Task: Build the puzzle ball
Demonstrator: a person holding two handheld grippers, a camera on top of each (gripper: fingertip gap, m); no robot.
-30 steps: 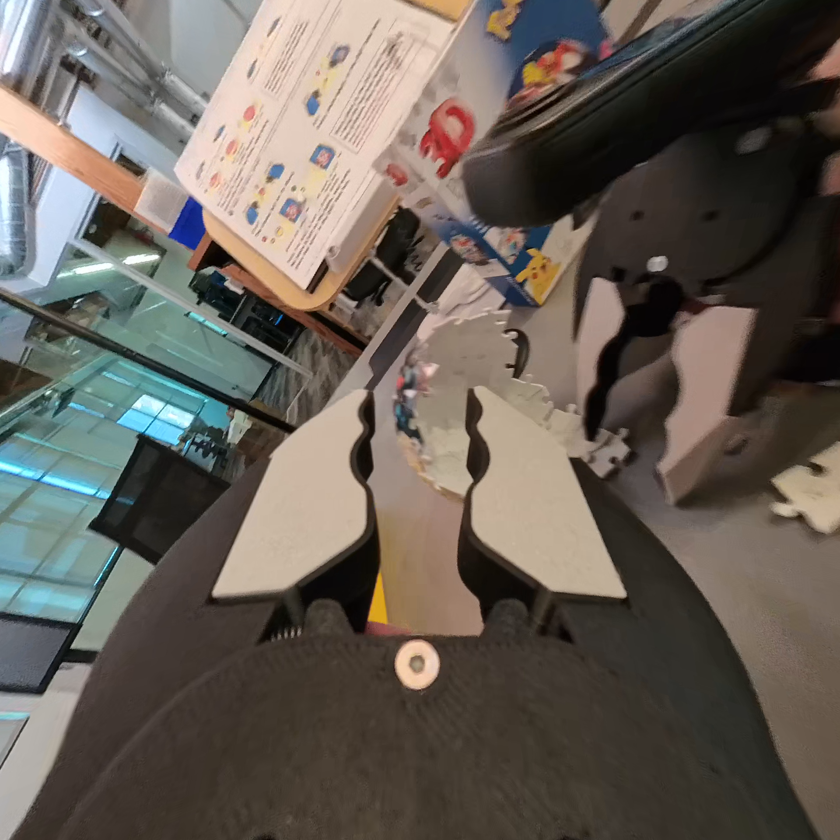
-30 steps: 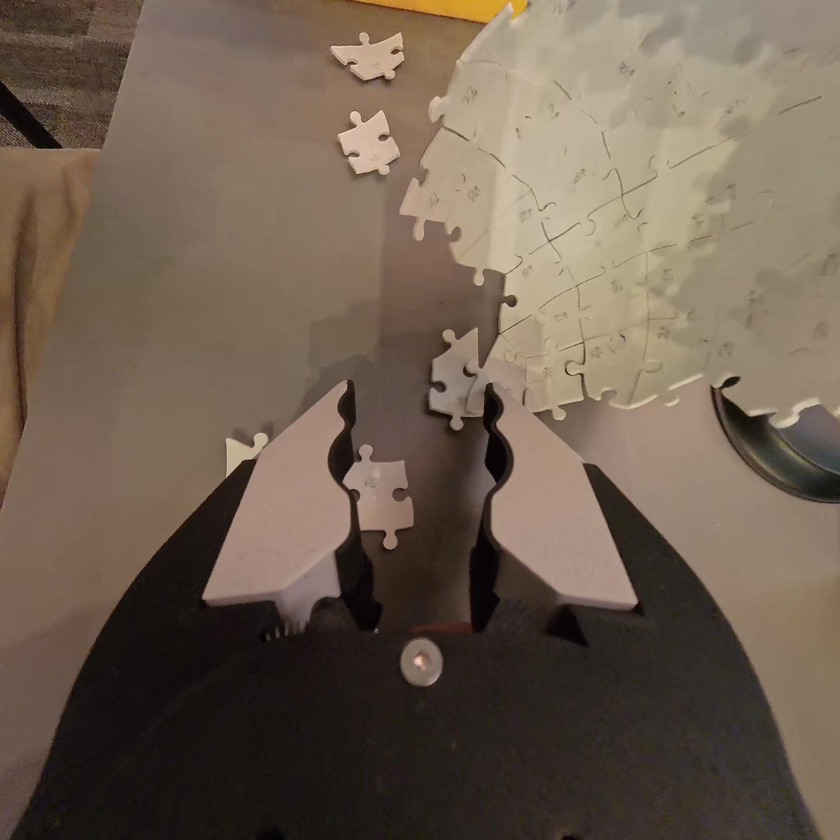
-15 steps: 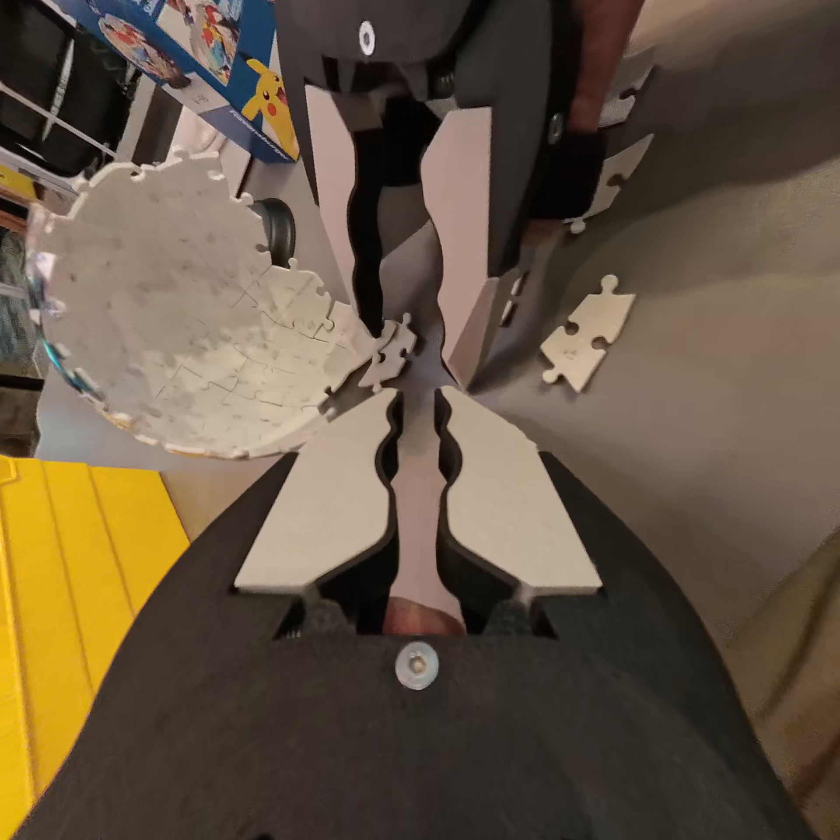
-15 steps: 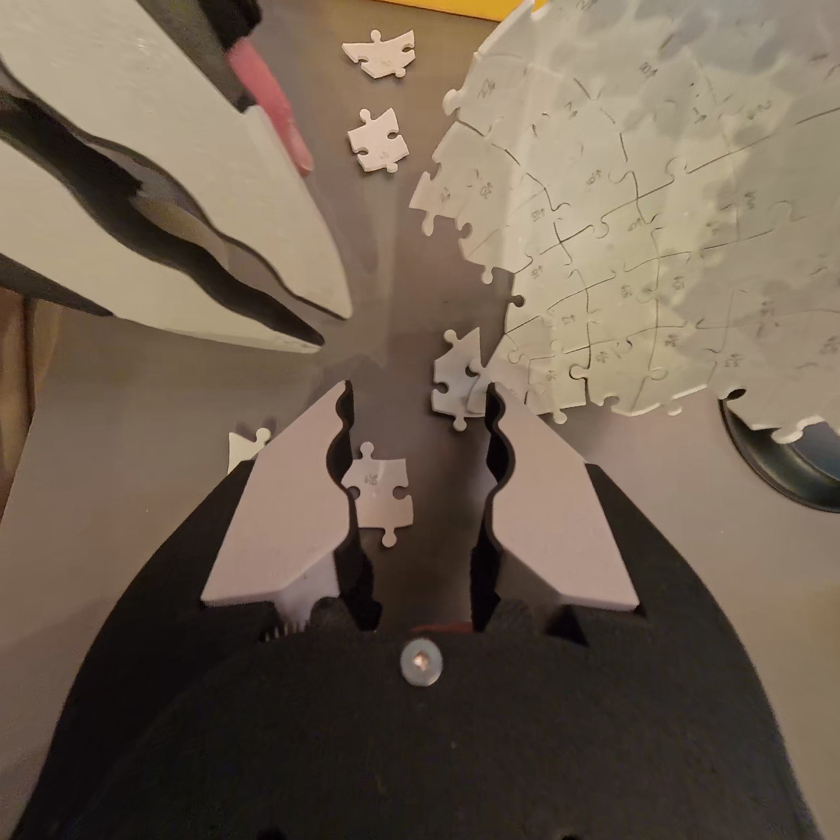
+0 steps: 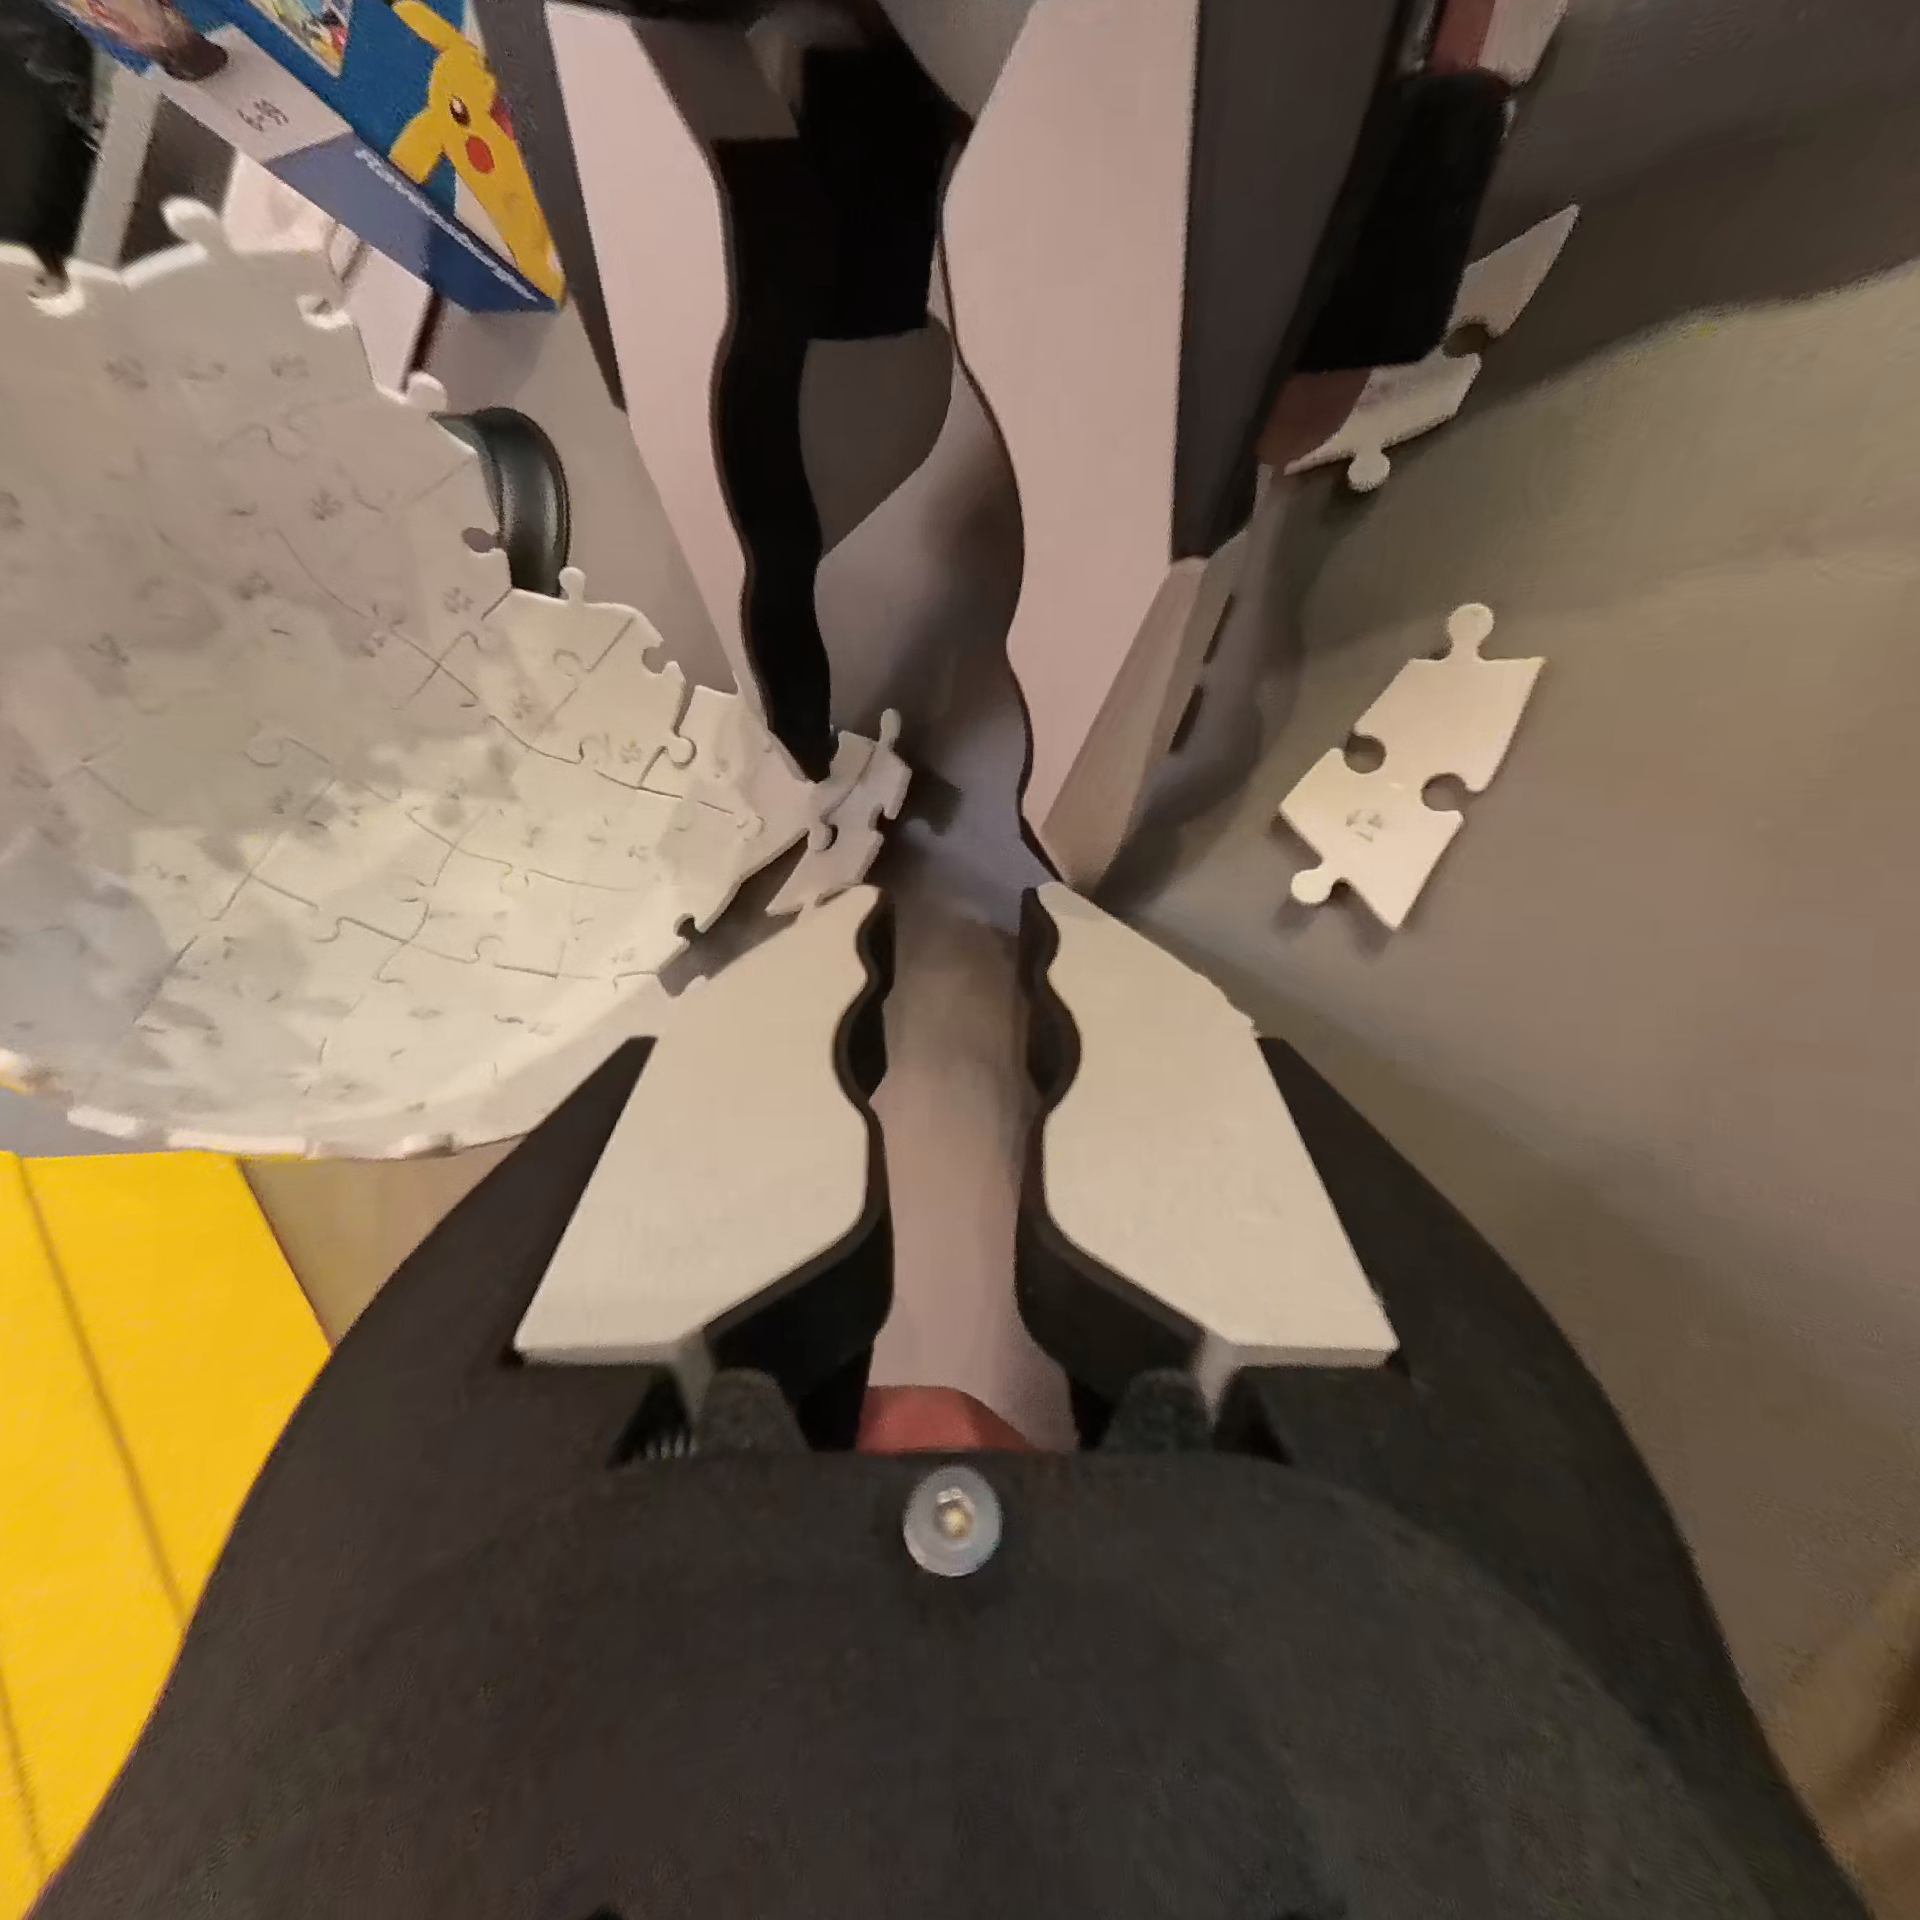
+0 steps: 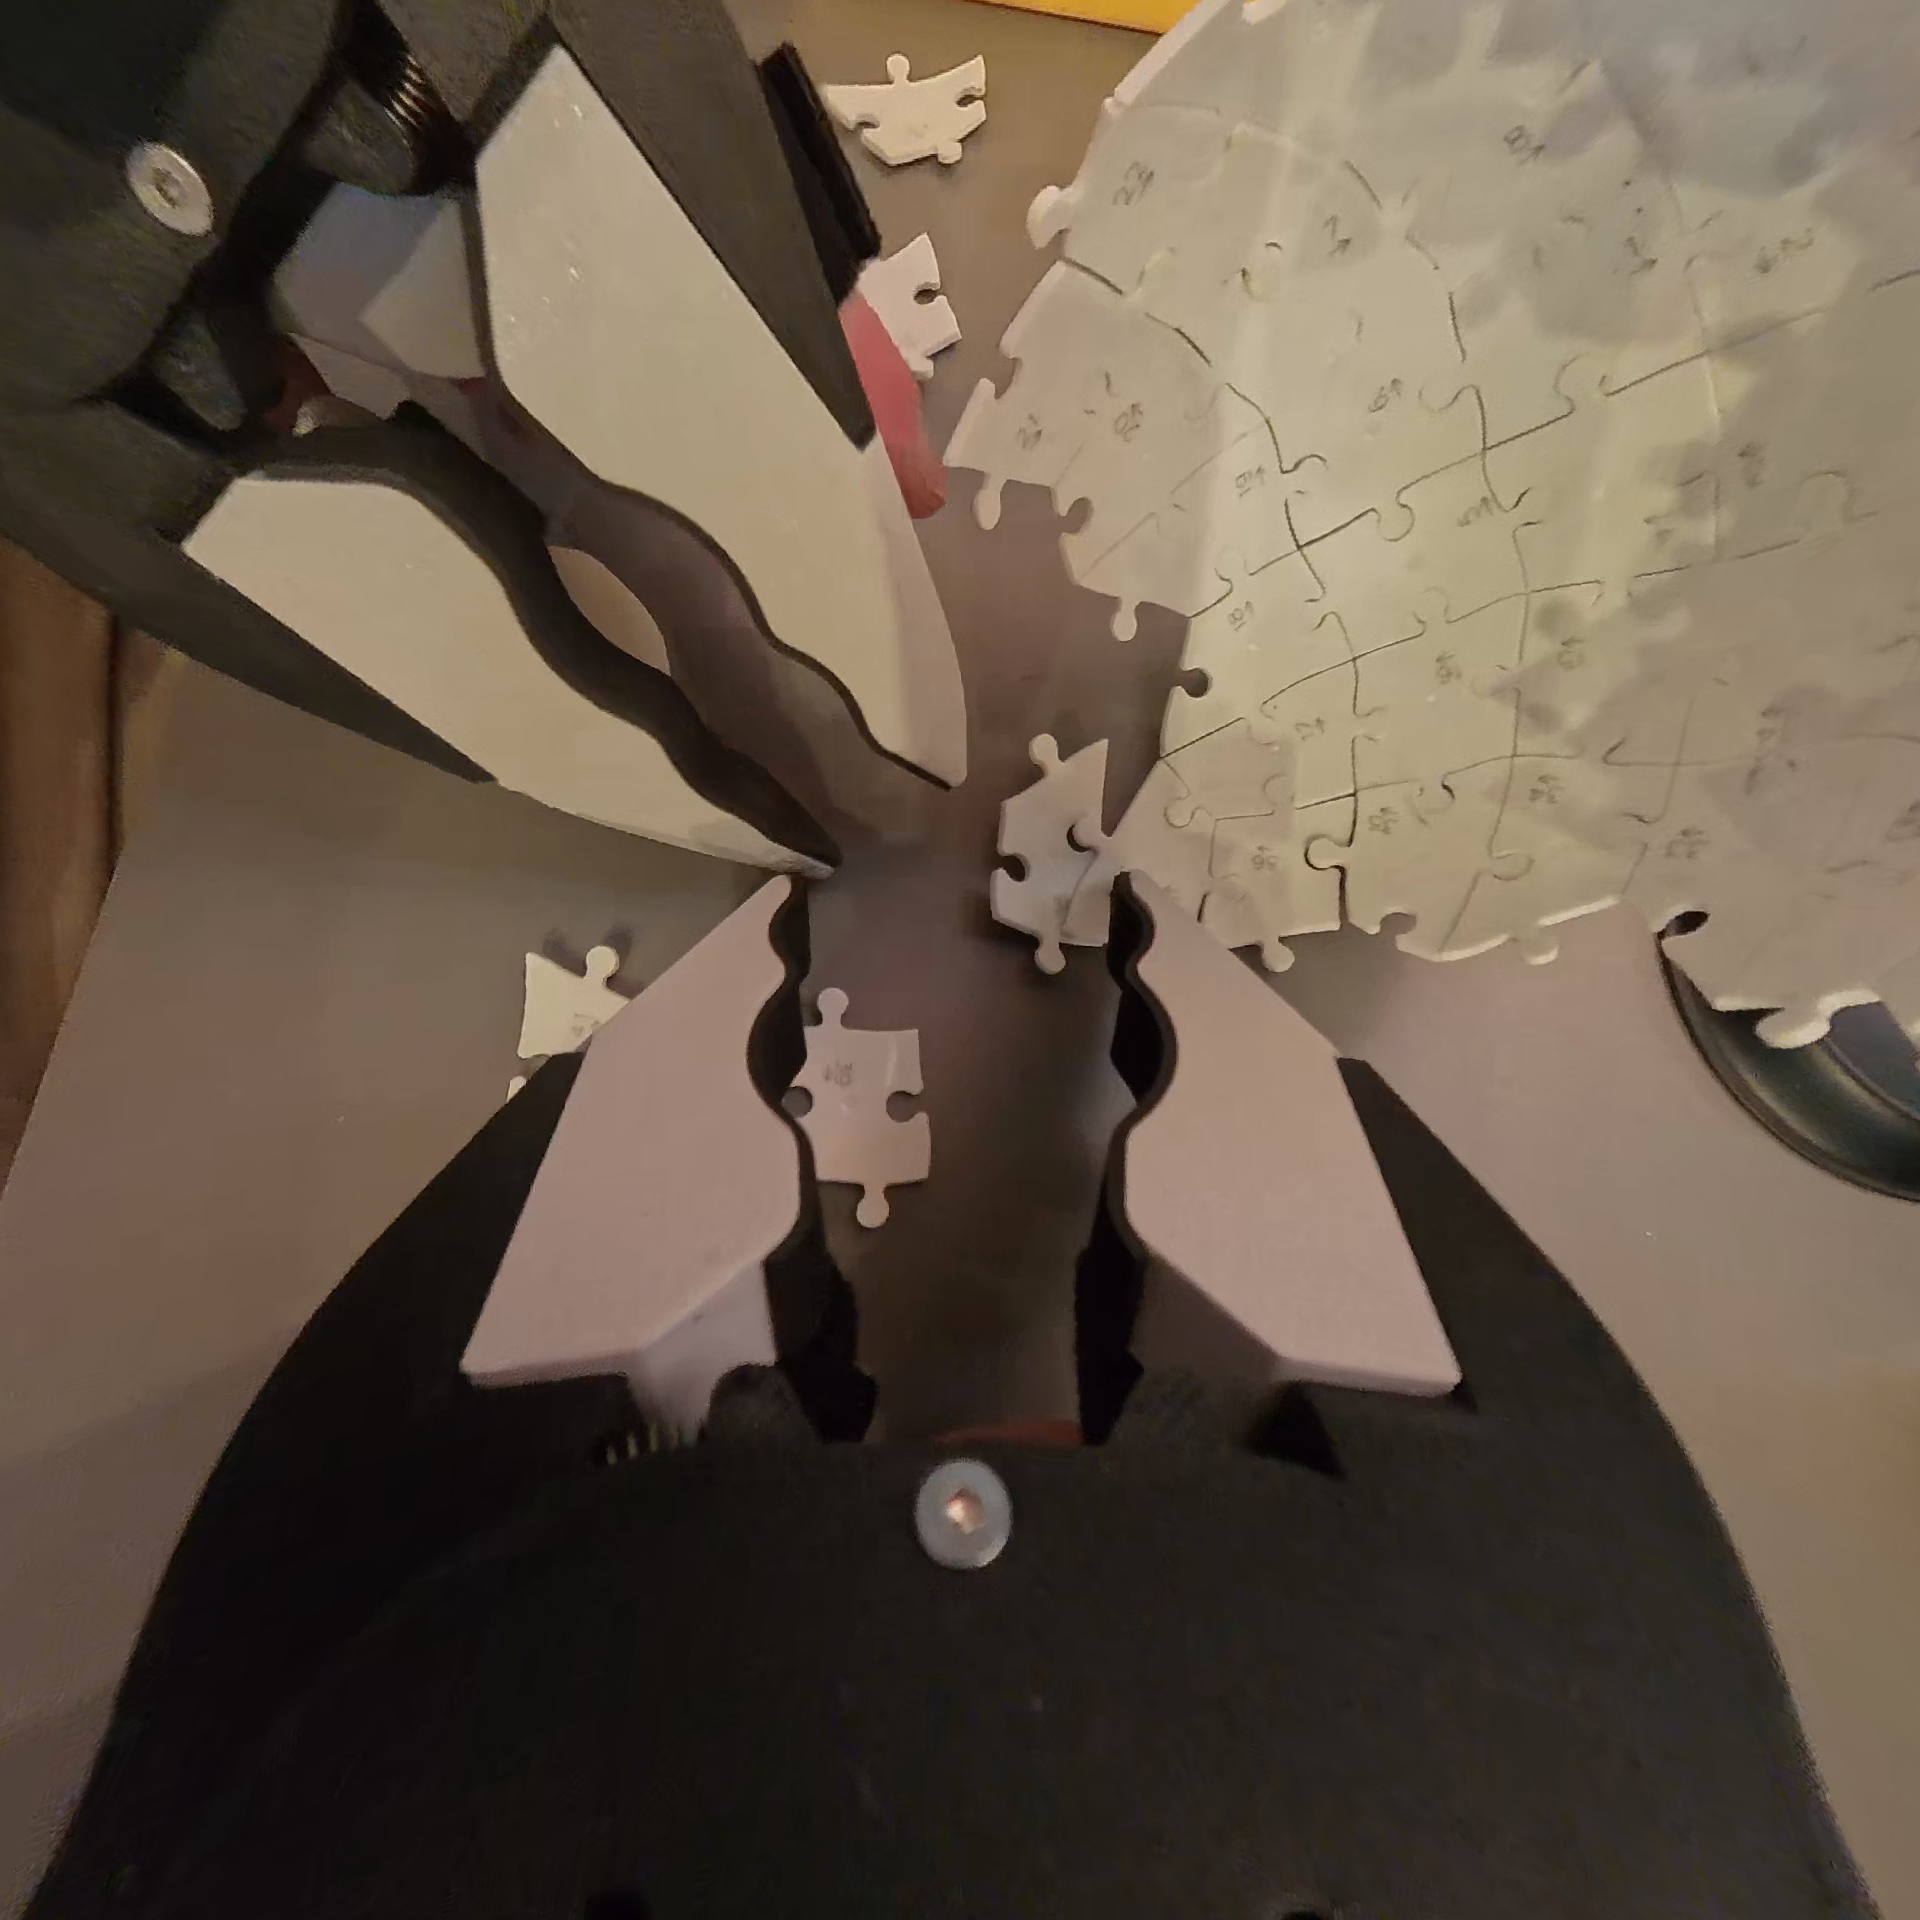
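Observation:
The half-built puzzle ball (image 6: 1507,520), a white shell of joined pieces, stands to the right in the right wrist view and to the left in the left wrist view (image 5: 260,779). My right gripper (image 6: 956,904) is open and low over the grey table. A loose white piece (image 6: 862,1101) lies between its fingers, untouched. Another loose piece (image 6: 1049,852) leans on the shell's edge beside the right fingertip; it also shows in the left wrist view (image 5: 847,821). My left gripper (image 5: 956,914) is open and empty. It faces the right gripper (image 5: 935,826) nearly tip to tip.
Loose pieces lie on the table (image 6: 920,109), (image 6: 914,301), (image 6: 566,1003), (image 5: 1403,769), (image 5: 1392,416). A black ring stand (image 6: 1818,1122) sits behind the shell. A blue puzzle box (image 5: 447,135) stands at the back. A yellow tray (image 5: 104,1455) lies by the shell. My two grippers' fingertips are within a few centimetres of each other.
My left gripper swung down from facing the room to the table and moved in until its tips meet the right gripper's. The right gripper and the pieces stayed put.

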